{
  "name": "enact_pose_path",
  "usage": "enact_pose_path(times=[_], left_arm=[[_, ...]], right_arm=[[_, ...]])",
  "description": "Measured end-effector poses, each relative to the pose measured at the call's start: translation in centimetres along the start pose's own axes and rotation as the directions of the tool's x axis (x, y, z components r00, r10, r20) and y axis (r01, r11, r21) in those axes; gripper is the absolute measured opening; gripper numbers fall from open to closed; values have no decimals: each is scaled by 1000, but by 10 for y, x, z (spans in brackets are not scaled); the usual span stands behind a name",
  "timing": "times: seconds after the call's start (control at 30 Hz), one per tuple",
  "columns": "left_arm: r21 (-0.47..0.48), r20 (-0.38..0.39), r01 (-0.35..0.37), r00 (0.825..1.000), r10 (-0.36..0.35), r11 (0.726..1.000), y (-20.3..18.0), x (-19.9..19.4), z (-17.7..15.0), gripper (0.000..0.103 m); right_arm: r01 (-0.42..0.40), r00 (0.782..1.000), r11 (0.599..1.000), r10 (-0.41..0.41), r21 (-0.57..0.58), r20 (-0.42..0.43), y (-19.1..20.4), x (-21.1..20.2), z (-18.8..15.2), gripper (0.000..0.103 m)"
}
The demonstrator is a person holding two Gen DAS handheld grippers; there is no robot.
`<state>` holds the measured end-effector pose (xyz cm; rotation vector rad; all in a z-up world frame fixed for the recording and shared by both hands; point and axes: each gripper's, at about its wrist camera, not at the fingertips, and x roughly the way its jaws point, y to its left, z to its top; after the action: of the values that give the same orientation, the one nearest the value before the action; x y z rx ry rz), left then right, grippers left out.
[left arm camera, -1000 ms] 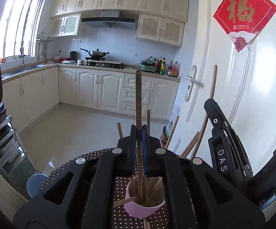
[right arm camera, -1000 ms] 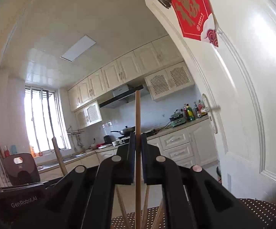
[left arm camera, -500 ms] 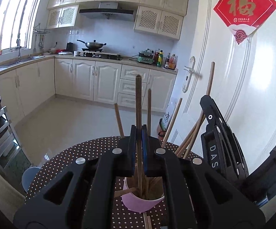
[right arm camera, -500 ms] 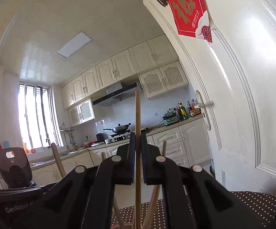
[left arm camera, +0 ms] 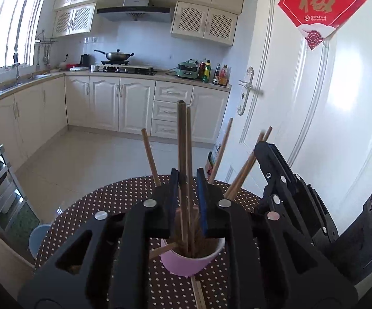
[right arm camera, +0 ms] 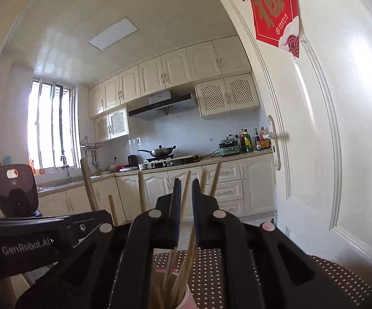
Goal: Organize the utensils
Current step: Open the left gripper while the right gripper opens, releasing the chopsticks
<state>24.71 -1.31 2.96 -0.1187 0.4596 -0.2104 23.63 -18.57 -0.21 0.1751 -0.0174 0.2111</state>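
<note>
Setting: a bright kitchen with cream cabinets; work takes place on a round table with a brown white-dotted cloth (left arm camera: 124, 200), close to a white panelled door (left arm camera: 327, 128).

Nearest, in the left wrist view, the left claw (left arm camera: 188, 177) stands apart over a pale pink round cup (left arm camera: 186, 262). A dark brown wooden chopstick (left arm camera: 182, 154) rises between the blue pads; whether a pad touches it cannot be told. Its foot sits inside the cup.

The right claw (right arm camera: 185, 188) is likewise parted directly above the same cup (right arm camera: 189, 300), with light tan wooden chopsticks (right arm camera: 186, 252) fanning up through the gap, none clamped.

A further stick lies flat on the cloth just beside the cup (left arm camera: 197, 293).

Handling judgement: the sticks are light, stiff, thin and smooth, liable to swivel or slip. Take hold at mid-shaft, pads square across. The cup seems light, top-heavy when loaded, and could tip if a stick is levered sideways.

Beyond, a wok (left arm camera: 116, 56) rests on the stove.
</note>
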Motion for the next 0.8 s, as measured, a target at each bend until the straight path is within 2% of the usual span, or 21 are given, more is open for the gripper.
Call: enact_pose_path(times=[0.17,0.2,0.23,0.27,0.3,0.43,0.8], left_arm=[[8,14,1,1000,-1,1000,-8,-15,0,28],[10,19,-1,1000,1,1000,-9,-20,-1,33],[13,28,-7,1000,6,1000,-10,-25,-2,44],[17,35,-8,999,7,1000,-11,-28,-2,49],[23,49,-6,999,5,1000,-13,-34,-4,50],[36,59,-30,998,28,999,-16,-50,-10,50],[37,68,-62,996,59,997,-12,-83,-28,57]], right_arm=[[-4,1000,999,4,-43,-14,-1,-19,6,12],[0,1000,999,-1,-54,-19,-1,-24,7,17],[5,1000,998,-7,-62,-26,-2,-27,7,28],[6,999,997,-9,-71,-37,-3,-31,8,34],[11,999,997,-14,-79,-41,-3,-35,8,42],[16,998,993,-24,-116,-65,-5,-50,9,48],[-12,992,995,-1,-102,-130,-12,-89,10,60]])
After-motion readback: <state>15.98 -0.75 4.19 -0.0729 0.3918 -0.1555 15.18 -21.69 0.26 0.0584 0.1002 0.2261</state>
